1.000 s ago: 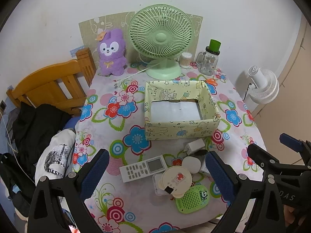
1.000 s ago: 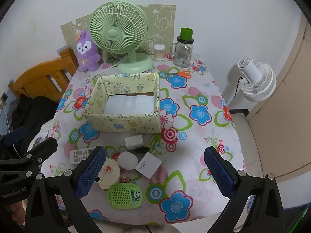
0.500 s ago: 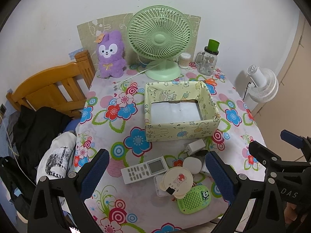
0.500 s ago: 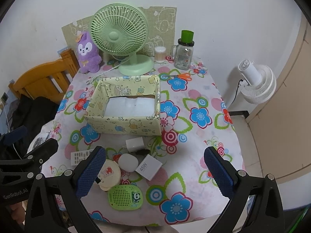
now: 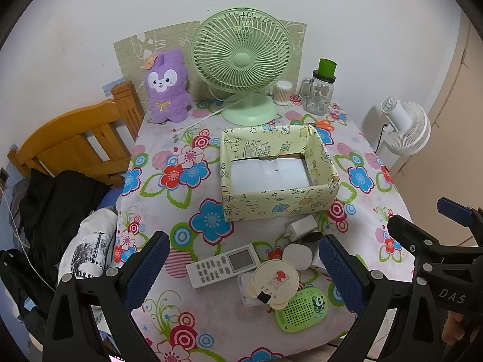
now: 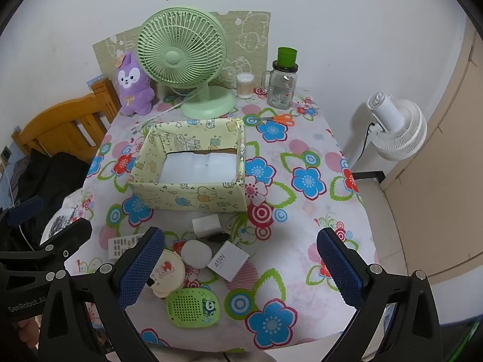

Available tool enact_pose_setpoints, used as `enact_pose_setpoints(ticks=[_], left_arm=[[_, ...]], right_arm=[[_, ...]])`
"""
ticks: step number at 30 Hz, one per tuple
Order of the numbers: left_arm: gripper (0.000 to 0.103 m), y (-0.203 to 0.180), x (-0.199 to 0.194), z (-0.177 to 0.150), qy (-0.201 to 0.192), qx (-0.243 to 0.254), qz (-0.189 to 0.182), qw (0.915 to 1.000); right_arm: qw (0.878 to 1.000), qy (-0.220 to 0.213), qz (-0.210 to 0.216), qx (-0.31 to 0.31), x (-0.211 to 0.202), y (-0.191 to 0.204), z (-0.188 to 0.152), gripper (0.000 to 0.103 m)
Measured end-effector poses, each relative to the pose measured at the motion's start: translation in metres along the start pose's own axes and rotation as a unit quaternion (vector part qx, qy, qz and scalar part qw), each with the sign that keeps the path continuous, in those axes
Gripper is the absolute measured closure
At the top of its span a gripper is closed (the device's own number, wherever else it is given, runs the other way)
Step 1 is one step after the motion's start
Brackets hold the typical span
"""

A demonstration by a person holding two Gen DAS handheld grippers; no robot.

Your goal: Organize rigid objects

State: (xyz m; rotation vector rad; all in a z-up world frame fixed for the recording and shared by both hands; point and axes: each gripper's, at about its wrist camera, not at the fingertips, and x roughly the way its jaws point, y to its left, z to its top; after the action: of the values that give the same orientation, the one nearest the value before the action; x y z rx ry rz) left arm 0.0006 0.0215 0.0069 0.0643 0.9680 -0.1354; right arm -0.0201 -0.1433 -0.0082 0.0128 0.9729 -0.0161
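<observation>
Left wrist view: patterned box (image 5: 277, 208) holds white padding (image 5: 268, 175).

Green desk fan (image 5: 241, 60): upright at rear of surface.
Purple plush rabbit (image 5: 167, 87): just left of fan.
Glass mug jar (image 5: 320, 90): green lid, right of fan.
Cotton swab container (image 5: 283, 92): between fan and jar.
White floor fan (image 6: 395, 128): on the floor, right of surface.
Wooden chair (image 5: 75, 141): left, dark clothing draped below.

Both wrist views look down from the near edge, sharing the yellow box (image 5: 279, 178) (image 6: 193, 166).
</observation>
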Motion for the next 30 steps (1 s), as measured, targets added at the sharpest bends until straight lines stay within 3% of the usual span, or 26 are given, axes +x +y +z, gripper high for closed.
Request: enact_pose_setpoints(ticks=[16, 30], left_arm=[[0.003, 0.001, 0.006, 0.001, 0.005, 0.004, 0.000, 1.0000], [0.003, 0.012, 0.034, 0.004, 0.029, 0.013, -0.001, 0.9995]], right_arm=[[1.000, 0.005, 0.001, 0.003, 0.004, -0.001, -0.002, 0.001], [0.999, 0.034, 0.019, 0.002, 0.028, 0.008, 0.000, 0.001]])
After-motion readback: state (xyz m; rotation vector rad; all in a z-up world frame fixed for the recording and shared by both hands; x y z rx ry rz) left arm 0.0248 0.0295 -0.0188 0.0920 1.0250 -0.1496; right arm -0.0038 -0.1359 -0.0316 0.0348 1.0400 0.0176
